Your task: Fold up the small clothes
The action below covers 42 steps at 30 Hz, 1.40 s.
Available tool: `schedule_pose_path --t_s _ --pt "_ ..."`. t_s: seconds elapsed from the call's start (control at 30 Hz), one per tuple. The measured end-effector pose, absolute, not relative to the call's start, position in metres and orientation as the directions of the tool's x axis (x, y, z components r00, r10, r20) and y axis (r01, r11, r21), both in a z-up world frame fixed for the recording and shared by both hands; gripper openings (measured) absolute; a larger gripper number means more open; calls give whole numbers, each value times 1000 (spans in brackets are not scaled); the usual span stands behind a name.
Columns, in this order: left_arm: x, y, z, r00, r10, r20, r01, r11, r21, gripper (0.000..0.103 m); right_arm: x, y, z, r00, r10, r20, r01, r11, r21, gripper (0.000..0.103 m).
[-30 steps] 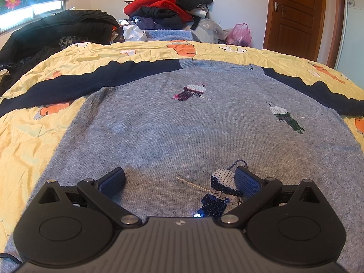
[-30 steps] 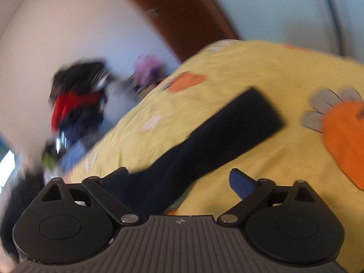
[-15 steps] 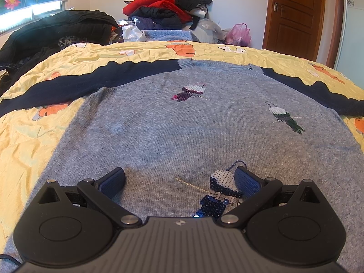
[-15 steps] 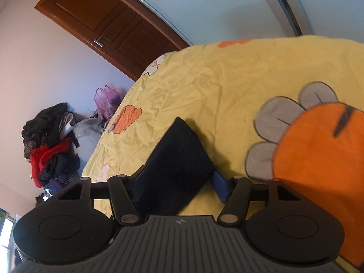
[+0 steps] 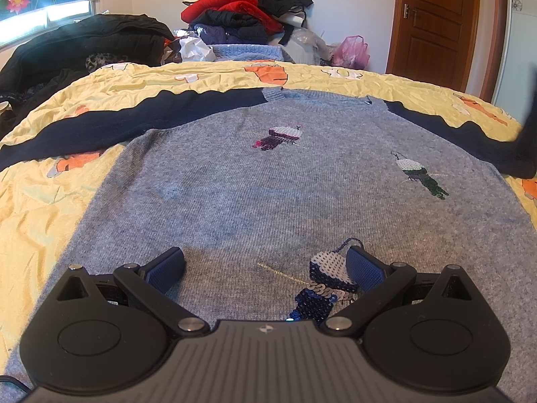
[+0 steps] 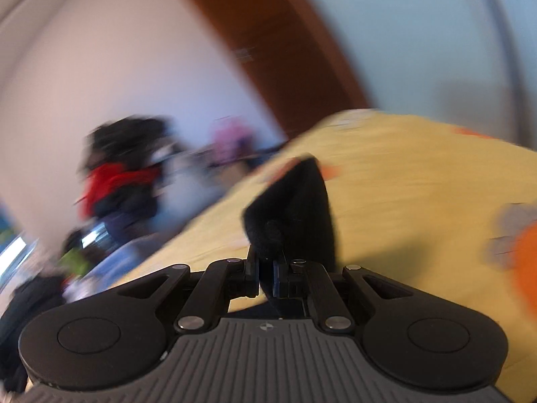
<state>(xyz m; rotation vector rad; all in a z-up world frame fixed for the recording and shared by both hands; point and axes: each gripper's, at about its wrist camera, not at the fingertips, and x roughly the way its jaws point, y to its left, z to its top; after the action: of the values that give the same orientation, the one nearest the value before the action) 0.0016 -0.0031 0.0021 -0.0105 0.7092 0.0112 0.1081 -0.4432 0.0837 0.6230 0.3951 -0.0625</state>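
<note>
Sweater [image 5: 268, 194] lies flat on the bed [image 5: 40, 201]; left tool [image 5: 265, 265] gapes above it, right tool [image 6: 266, 277] clamps its sleeve [image 6: 295, 208].

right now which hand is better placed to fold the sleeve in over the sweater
Right. The right gripper is shut on the dark sleeve's end, lifted off the bed. The left gripper sits open over the sweater's hem, holding nothing.

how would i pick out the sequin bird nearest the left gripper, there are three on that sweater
Start at the yellow bedspread and the grey sweater spread flat on it. Follow the sweater toward its near hem, to the open left gripper. The sequin bird by the right-hand finger is white over dark blue; the other two lie further up the sweater.
</note>
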Motion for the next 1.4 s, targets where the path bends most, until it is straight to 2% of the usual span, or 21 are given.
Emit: schedule_pose_path --t_s 0.13,0.33,0.43,0.47,0.53,0.67,0.83,0.93,1.1,1.23,1.3,1.33,1.37,1.4 --pt "2 -3 2 759 7 -651 -14 1000 -5 103 134 -348 83 879 288 -380 -21 819 573 16" --pt "3 -5 3 759 4 -651 -11 1000 -7 103 155 -225 33 742 442 -505 -91 812 577 17" --pt "4 -6 4 760 1 -650 -10 1000 -9 103 149 -194 17 680 457 -573 -84 825 558 30" --pt "3 -6 4 761 -2 -649 -9 1000 -15 103 144 -195 15 678 466 -568 -79 814 575 41" --pt "3 -3 5 767 -19 -641 -9 999 -41 103 123 -203 20 707 478 -521 -93 793 602 45" --pt "1 3 5 777 -47 -628 -14 996 -92 103 85 -252 23 779 392 -489 -88 841 534 53" --pt "5 7 11 770 -52 -636 -36 991 -125 103 69 -292 2 790 310 -529 -31 881 471 58" --pt "14 15 25 778 -93 -621 -69 970 -232 103 58 -303 -8 813 336 -475 -41 848 528 59" --pt "72 18 38 688 -409 -600 32 843 -538 103 57 -307 -11 815 377 -441 -74 821 566 73" --pt "121 8 29 634 -502 -588 7 764 -645 103 60 -307 -11 814 398 -423 -88 804 588 75" --pt "139 0 23 623 -501 -601 -20 757 -653 99 60 -306 -11 814 403 -418 -91 800 593 76" --pt "147 -3 18 616 -481 -624 -48 767 -640 91 60 -306 -11 815 404 -416 -92 798 595 76" --pt "153 -7 14 607 -456 -651 -77 781 -619 77 59 -307 -11 815 407 -413 -94 796 598 77" --pt "155 -10 13 617 -433 -657 -86 793 -603 71 59 -307 -11 814 410 -411 -96 794 600 77"
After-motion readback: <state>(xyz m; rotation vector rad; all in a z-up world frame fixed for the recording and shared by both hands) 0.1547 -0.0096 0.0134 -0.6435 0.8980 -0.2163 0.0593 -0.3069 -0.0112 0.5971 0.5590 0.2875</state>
